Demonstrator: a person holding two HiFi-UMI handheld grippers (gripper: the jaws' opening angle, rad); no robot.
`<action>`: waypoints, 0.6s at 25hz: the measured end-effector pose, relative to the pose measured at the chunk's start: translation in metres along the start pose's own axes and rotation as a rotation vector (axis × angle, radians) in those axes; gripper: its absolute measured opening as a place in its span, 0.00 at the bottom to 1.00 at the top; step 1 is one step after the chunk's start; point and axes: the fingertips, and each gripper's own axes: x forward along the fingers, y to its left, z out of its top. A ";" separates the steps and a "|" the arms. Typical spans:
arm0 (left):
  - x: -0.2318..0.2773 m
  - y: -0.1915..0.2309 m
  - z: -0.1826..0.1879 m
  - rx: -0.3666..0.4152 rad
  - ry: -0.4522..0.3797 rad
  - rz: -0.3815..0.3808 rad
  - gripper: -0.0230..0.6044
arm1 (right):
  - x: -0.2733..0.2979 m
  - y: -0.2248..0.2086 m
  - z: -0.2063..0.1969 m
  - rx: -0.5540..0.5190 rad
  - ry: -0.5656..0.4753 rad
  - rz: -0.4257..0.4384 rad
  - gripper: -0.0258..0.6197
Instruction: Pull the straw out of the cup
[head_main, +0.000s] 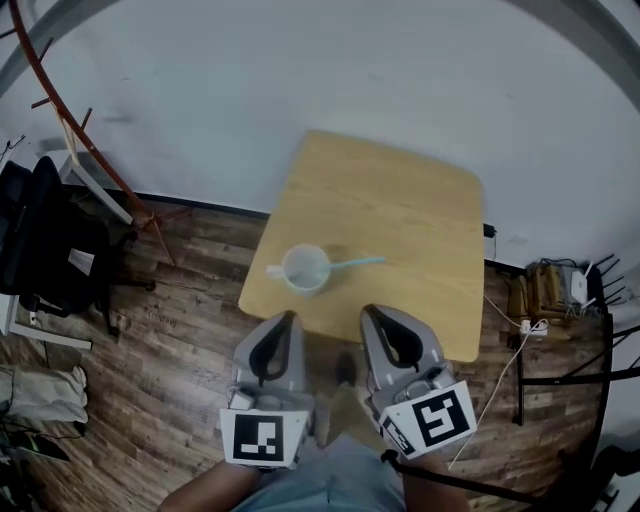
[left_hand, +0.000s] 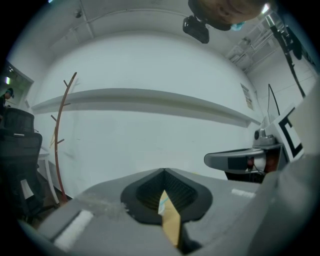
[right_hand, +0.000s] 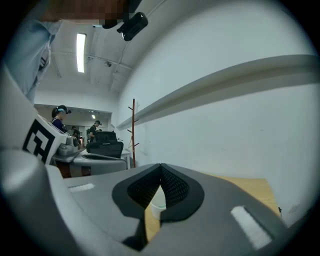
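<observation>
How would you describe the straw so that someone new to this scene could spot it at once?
Start at the small light wooden table standing by the white wall. Near the table edge closest to the person stands a single pale cup. The straw is the thin light-blue stick leaning out of that cup toward the right, the only slender, coloured thing on the tabletop.

right gripper (right_hand: 161, 169): jaws pinched together | cup (right_hand: 158, 201): peeking through the gap below the tips, 6 o'clock | table (right_hand: 247, 187): 4 o'clock | left gripper (right_hand: 97, 160): 9 o'clock
</observation>
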 end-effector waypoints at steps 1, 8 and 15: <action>0.009 0.000 -0.001 0.000 0.009 0.010 0.06 | 0.007 -0.007 0.000 -0.001 0.001 0.020 0.05; 0.068 0.000 0.014 0.015 0.014 0.088 0.06 | 0.052 -0.048 0.013 -0.032 -0.017 0.158 0.05; 0.101 0.005 0.036 0.035 -0.017 0.187 0.06 | 0.089 -0.074 0.025 -0.062 -0.031 0.290 0.05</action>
